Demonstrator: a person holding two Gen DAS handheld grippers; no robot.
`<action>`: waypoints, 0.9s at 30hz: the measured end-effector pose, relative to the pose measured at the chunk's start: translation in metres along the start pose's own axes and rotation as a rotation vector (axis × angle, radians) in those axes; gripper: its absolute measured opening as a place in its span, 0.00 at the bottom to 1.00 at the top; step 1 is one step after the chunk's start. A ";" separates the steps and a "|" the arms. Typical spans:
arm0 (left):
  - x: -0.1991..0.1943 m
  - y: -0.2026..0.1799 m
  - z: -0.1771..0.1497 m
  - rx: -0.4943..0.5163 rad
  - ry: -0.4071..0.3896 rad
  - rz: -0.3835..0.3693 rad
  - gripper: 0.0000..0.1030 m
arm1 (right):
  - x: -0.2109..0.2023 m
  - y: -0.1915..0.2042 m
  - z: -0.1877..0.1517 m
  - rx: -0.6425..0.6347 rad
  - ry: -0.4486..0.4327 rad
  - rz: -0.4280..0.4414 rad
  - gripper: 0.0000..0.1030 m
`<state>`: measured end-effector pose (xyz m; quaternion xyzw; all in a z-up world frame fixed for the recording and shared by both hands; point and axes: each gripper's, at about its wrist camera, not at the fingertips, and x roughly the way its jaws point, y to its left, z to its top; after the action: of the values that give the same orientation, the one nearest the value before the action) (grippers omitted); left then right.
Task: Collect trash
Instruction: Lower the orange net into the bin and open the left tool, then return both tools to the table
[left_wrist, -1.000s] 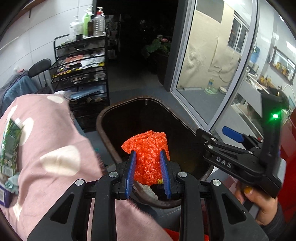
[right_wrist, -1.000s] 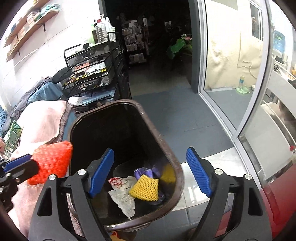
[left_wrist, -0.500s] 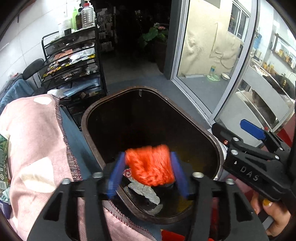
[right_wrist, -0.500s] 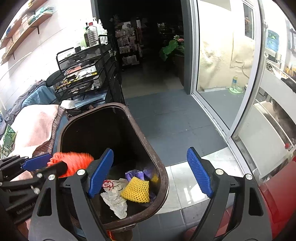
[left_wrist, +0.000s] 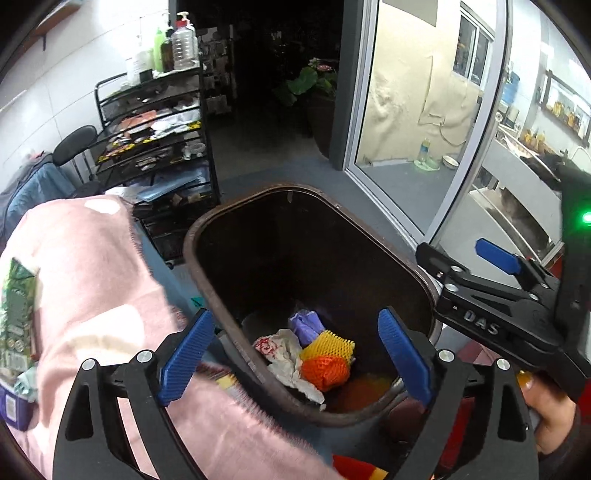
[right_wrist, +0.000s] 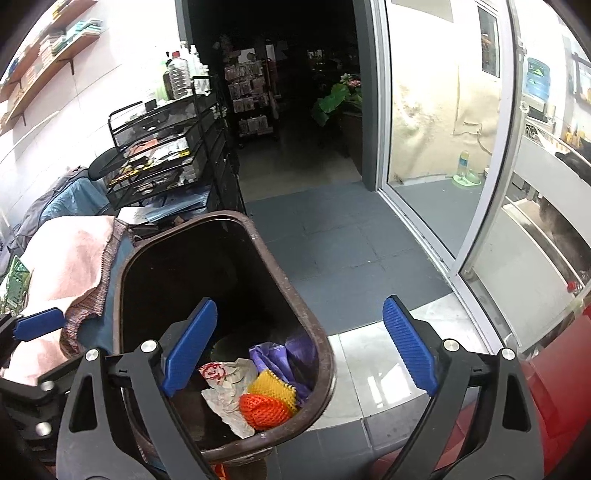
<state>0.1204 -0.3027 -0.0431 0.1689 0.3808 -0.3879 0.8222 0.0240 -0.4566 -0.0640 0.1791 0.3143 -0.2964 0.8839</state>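
A dark brown trash bin (left_wrist: 229, 218) (right_wrist: 295, 302) stands on the floor. At its bottom lie an orange foam net (left_wrist: 325, 373) (right_wrist: 264, 410), a yellow foam net (left_wrist: 327, 345) (right_wrist: 271, 386), crumpled white paper (left_wrist: 282, 350) (right_wrist: 225, 384) and a purple bag (left_wrist: 306, 326) (right_wrist: 275, 356). My left gripper (left_wrist: 295, 358) is open and empty above the bin's near rim. My right gripper (right_wrist: 299, 350) is open and empty over the bin's right side; it also shows in the left wrist view (left_wrist: 495, 291).
A pink spotted cloth (left_wrist: 81, 288) (right_wrist: 70, 254) covers a surface left of the bin, with a green carton (left_wrist: 16, 314) on it. A black wire rack (left_wrist: 155, 136) (right_wrist: 166, 162) stands behind. A glass sliding door (left_wrist: 424, 122) (right_wrist: 443, 129) is at right.
My left gripper moved over the bin, opened and let go of the orange foam net, which dropped into the bin onto the other trash. The right gripper stayed open.
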 end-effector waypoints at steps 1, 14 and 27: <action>-0.006 0.003 -0.002 0.000 -0.006 0.009 0.87 | -0.002 0.004 0.000 -0.011 -0.008 0.010 0.88; -0.083 0.073 -0.055 -0.125 -0.087 0.168 0.90 | -0.032 0.082 -0.014 -0.143 -0.032 0.231 0.89; -0.146 0.176 -0.133 -0.376 -0.087 0.460 0.90 | -0.059 0.185 -0.033 -0.327 -0.004 0.498 0.89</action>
<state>0.1299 -0.0389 -0.0230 0.0786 0.3621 -0.1207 0.9209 0.0896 -0.2751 -0.0249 0.1052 0.3023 -0.0161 0.9473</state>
